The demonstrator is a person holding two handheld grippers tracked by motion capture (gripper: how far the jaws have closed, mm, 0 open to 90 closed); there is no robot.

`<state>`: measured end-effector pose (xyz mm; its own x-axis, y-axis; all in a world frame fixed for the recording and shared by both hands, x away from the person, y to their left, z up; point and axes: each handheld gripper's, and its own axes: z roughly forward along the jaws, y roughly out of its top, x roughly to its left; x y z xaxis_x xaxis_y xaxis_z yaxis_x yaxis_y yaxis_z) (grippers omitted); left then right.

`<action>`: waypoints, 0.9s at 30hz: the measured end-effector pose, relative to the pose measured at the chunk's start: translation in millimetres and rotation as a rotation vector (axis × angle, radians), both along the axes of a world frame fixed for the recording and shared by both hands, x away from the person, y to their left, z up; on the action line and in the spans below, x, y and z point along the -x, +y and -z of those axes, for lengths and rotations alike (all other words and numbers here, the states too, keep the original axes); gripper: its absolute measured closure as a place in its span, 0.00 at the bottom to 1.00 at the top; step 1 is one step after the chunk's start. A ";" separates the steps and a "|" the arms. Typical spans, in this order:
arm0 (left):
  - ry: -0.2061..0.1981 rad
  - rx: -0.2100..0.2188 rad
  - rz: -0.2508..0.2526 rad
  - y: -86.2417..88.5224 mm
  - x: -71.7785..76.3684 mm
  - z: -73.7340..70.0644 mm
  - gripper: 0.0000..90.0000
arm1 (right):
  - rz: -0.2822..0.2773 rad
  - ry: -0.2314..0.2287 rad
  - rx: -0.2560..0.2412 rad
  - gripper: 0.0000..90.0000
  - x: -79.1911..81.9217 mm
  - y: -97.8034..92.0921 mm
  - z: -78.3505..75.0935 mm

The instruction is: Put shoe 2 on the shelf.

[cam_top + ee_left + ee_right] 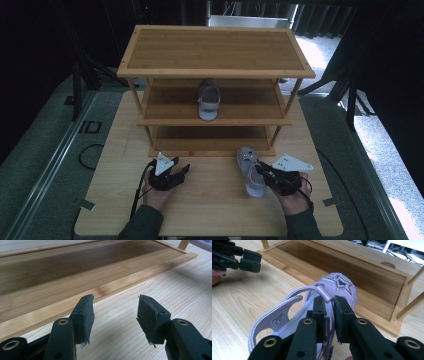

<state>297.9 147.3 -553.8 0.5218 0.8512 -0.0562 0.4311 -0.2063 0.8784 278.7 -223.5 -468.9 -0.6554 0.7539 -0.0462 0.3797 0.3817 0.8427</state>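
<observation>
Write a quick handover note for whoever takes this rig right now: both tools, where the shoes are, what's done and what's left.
Right tool: shut on the side strap of the lilac sandal, which lies on the table in front of the rack.
Left tool: open, holding nothing, low over the table near the rack's bottom shelf.
Done: the matching sandal sits on the middle shelf.
Left: probably lift the gripped sandal and set it on a shelf, likely beside its mate.

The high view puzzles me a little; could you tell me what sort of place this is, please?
Probably a recording studio or lab, not a home: a bare wooden table holding a shoe rack, black curtains around it, and stand legs and cables on the floor.
</observation>
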 end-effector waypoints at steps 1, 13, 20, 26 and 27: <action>0.000 -0.001 0.000 0.1 0.0 0.0 0.53 | -0.002 0.000 -0.003 0.89 -0.5 0.9 -1.6; 0.002 0.001 -0.001 -0.1 -0.1 0.2 0.53 | -0.033 -0.001 -0.011 0.89 -6.4 6.5 -17.6; 0.001 0.000 -0.002 0.1 -0.1 0.1 0.53 | -0.045 -0.019 -0.009 0.89 -6.8 9.9 -28.0; 0.001 0.001 -0.002 0.1 -0.1 0.1 0.53 | -0.059 -0.029 -0.018 0.89 -5.7 12.1 -38.7; 0.001 0.001 -0.002 0.1 -0.1 0.1 0.53 | -0.061 -0.032 -0.020 0.89 -5.6 12.5 -40.1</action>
